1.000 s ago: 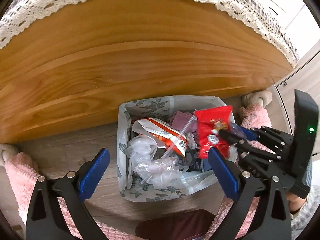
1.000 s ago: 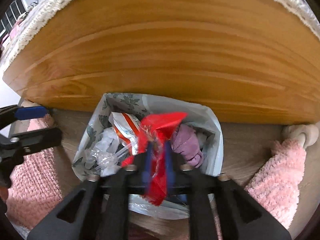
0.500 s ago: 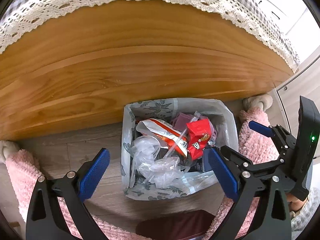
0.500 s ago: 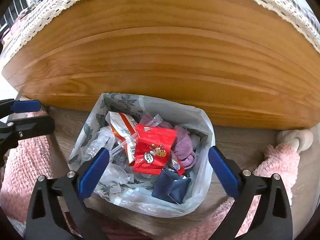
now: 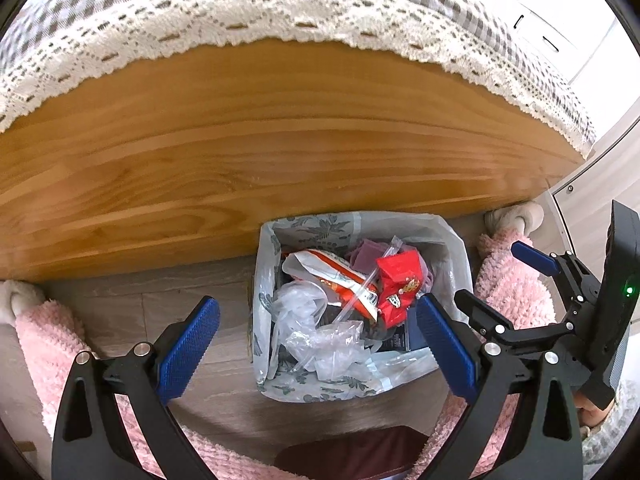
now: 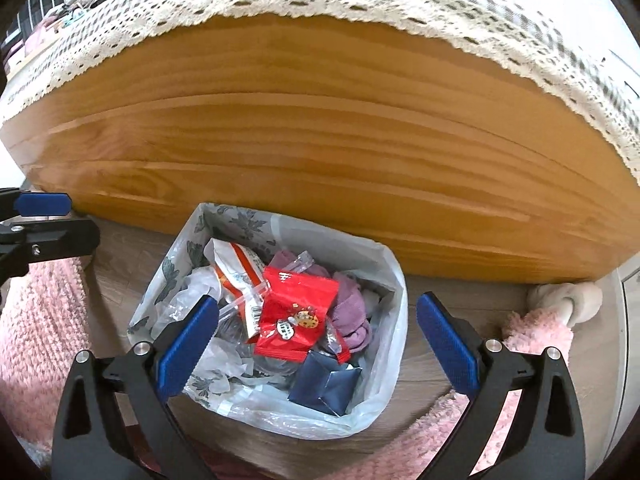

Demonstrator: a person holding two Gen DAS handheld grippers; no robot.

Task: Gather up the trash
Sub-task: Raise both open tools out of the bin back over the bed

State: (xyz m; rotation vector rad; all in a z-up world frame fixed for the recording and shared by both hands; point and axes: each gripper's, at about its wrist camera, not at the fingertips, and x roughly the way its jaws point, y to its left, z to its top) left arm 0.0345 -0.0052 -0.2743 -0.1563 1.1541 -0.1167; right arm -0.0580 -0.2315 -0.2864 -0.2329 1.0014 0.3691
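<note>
A bin lined with a floral plastic bag (image 5: 452,236) (image 6: 396,280) stands on the floor against a wooden panel. On top of its trash lies a red snack wrapper (image 5: 400,280) (image 6: 296,312), free of any grip. Beside it are an orange-and-white wrapper (image 6: 236,268), clear plastic (image 5: 316,332), a purple cloth (image 6: 352,312) and a dark blue packet (image 6: 324,384). My right gripper (image 6: 316,306) (image 5: 492,272) hangs open above the bin with nothing between its pads. My left gripper (image 5: 316,308) (image 6: 60,220) is open and empty too, on the bin's left side.
The wooden panel (image 5: 280,152) rises behind the bin under a checked cloth with a lace edge (image 5: 240,20). Pink fluffy mats (image 5: 516,288) (image 6: 36,320) lie on both sides. A dark red object (image 5: 352,452) sits at the near edge. White cabinet fronts stand at the far right.
My right gripper opened and let go of the red wrapper, which dropped onto the trash in the bin. That gripper then drew back and up a little. The left gripper stayed put.
</note>
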